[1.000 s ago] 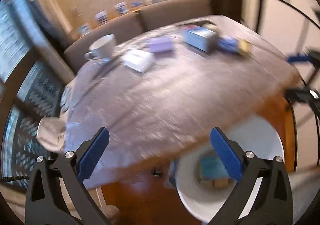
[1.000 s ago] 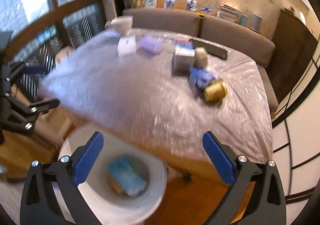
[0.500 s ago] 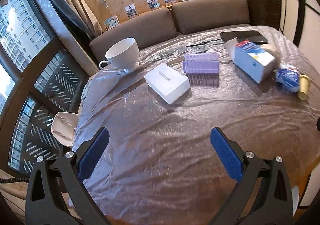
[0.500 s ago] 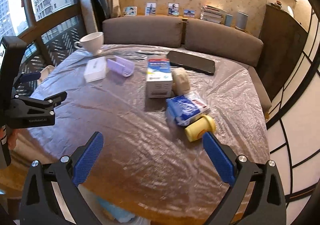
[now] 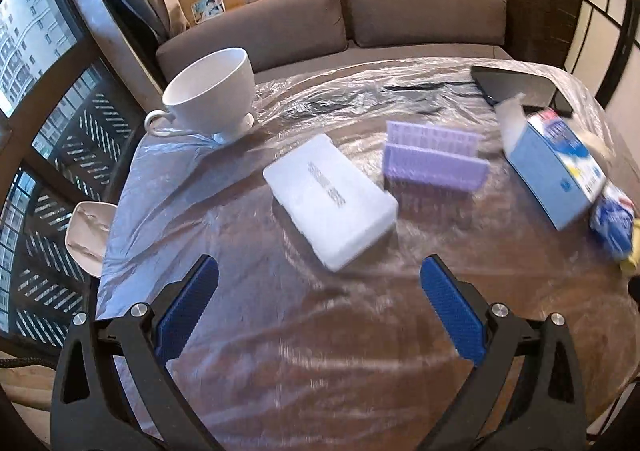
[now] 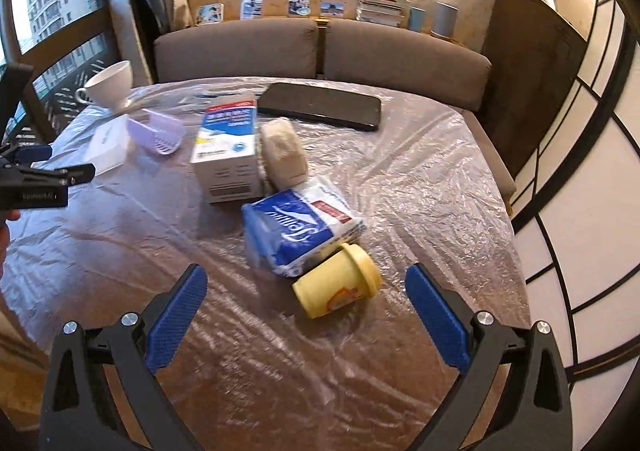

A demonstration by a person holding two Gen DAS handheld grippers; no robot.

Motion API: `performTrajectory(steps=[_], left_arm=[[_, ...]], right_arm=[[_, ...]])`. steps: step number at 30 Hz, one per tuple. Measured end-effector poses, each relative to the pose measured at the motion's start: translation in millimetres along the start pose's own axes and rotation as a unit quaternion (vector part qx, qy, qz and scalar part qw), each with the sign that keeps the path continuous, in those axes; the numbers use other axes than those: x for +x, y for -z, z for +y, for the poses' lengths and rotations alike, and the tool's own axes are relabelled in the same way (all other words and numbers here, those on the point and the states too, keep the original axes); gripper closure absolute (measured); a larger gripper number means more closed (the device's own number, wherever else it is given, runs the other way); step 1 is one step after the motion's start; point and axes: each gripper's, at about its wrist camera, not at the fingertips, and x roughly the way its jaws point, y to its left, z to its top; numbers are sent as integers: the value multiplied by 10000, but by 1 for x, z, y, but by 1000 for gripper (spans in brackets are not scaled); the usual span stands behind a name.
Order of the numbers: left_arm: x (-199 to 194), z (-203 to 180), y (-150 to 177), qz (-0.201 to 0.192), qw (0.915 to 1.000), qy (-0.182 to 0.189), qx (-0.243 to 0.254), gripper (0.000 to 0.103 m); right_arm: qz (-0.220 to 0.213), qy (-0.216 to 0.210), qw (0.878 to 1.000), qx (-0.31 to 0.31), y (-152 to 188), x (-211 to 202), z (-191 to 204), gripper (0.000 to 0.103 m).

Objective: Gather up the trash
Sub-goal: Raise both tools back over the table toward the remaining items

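Note:
My left gripper [image 5: 318,307] is open and empty above the plastic-covered table [image 5: 320,351], just short of a white flat box [image 5: 330,199]. A lilac plastic holder [image 5: 434,163] and a blue-and-white carton [image 5: 554,167] lie beyond it. My right gripper [image 6: 306,315] is open and empty, close in front of a yellow cup lying on its side [image 6: 338,287] and a blue tissue pack [image 6: 298,235]. The carton [image 6: 228,153] and a beige crumpled wad [image 6: 282,153] sit behind them. The left gripper shows at the left edge of the right wrist view [image 6: 38,175].
A white teacup [image 5: 212,95] stands at the table's far left corner. A black tablet [image 6: 320,105] lies at the far side. A brown sofa [image 6: 320,47] runs behind the table. A dark cabinet [image 6: 528,63] stands at the right.
Both grippers have risen from the white bin below the table edge and moved forward over the table. The bin has left both views. Both stay open.

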Motion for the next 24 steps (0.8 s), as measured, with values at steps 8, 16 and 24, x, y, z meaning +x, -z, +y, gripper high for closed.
performTrajectory(steps=[8,16,24], left_arm=[[25,-6,-19,171,9996,116,-177,1],[35,-7,-22,190,9983,395,-385,2],[36,-4,-20,241,9954,749,-549,20]], right_arm=[[66,-36,10000,56,-2,20,-5,5],[44,-78,10000,-25,-7,28,-12,5],[186,-204,9983,-507,-25,46,-7,5]])
